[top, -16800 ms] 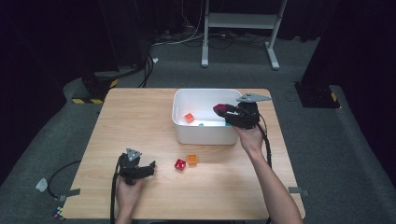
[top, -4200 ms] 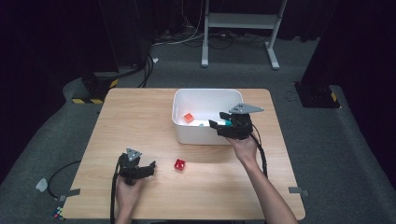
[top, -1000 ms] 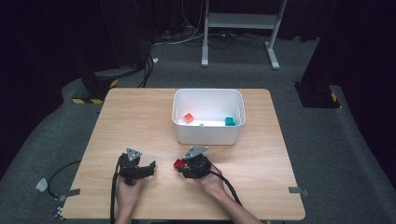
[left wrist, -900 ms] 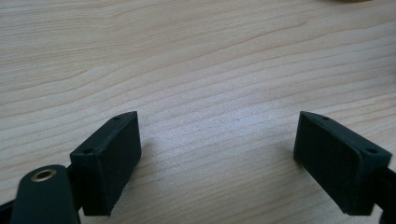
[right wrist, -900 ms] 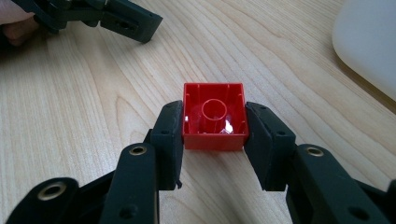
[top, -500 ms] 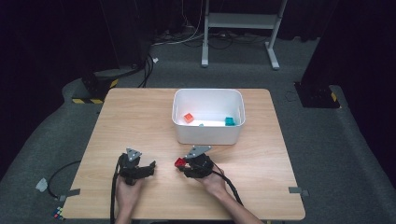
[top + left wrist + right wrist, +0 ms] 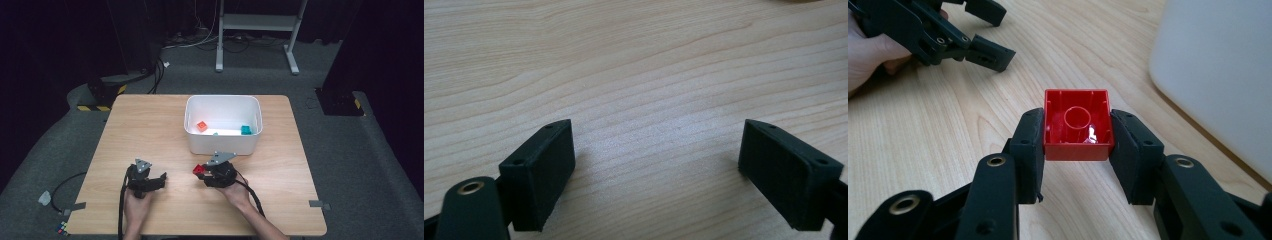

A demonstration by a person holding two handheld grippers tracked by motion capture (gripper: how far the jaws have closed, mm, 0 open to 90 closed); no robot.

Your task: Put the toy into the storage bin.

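From above, the right gripper point(image 7: 201, 171) held a red block point(image 7: 198, 170) near the white bin point(image 7: 223, 145) on the bench point(image 7: 150, 125). The left gripper view showed its fingers point(image 7: 540, 170) apart over bare wood. The right gripper view showed fingers point(image 7: 1030, 145) clamped on the block's hollow underside.

Red hollow brick point(image 7: 1077, 131), open underside showing, clamped above table.

Light wooden tabletop point(image 7: 150, 130), white bin point(image 7: 223, 142) near its far edge, orange block point(image 7: 202, 126) and teal block point(image 7: 245, 130) lying apart inside the bin, grey carpet floor point(image 7: 350, 165) around, white metal stand point(image 7: 255, 22) behind, black cables point(image 7: 200, 42) on the floor
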